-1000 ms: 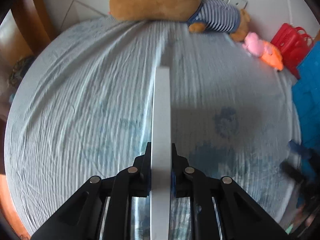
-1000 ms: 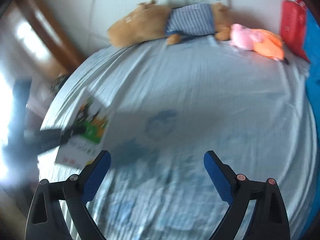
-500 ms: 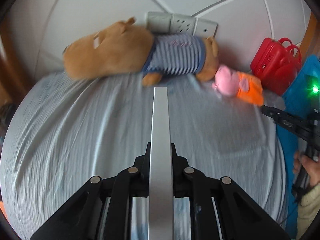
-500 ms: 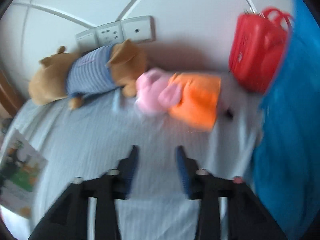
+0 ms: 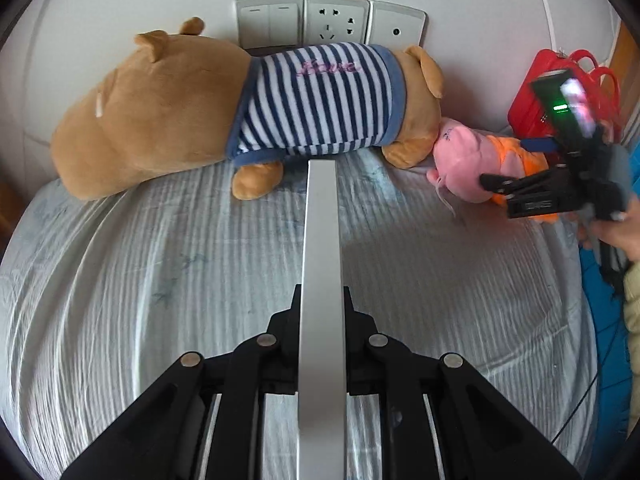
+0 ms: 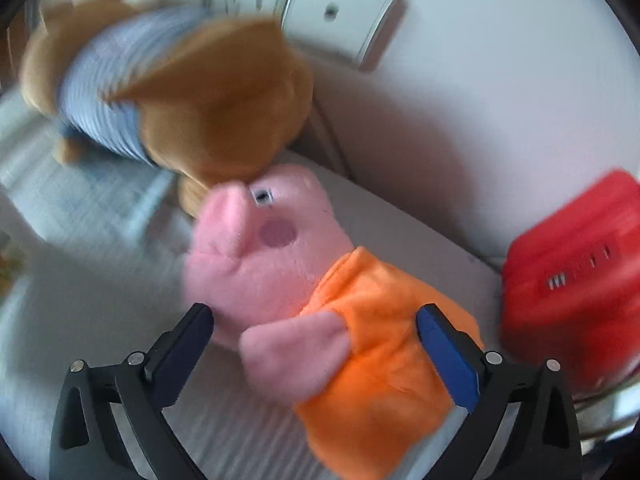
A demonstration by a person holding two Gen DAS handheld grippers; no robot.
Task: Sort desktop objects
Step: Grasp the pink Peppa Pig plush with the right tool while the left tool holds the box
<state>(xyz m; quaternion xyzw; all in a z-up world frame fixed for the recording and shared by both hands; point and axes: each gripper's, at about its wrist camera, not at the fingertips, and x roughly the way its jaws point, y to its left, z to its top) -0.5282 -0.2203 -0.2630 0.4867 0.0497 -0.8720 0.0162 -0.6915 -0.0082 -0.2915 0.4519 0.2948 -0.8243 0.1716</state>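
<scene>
My left gripper [image 5: 321, 304] is shut on a thin book seen edge-on as a grey strip [image 5: 321, 280], held above the bed, its far end close to a brown plush bear in a striped shirt [image 5: 248, 108]. A pink pig plush in an orange dress [image 6: 304, 304] lies right of the bear, touching it; it also shows in the left wrist view [image 5: 464, 160]. My right gripper [image 6: 316, 344] is open, its jaws on either side of the pig's body. It shows from the side in the left wrist view [image 5: 516, 192].
A red toy case [image 5: 544, 96] stands by the wall at the right, also in the right wrist view [image 6: 576, 280]. Wall sockets [image 5: 332, 20] sit behind the bear. A blue cloth [image 5: 608, 320] covers the right edge. The striped bedsheet [image 5: 160, 280] fills the foreground.
Both grippers have moved forward toward the plush toys. My right gripper narrowed, then opened wide again around the pig. My left gripper kept hold of the book.
</scene>
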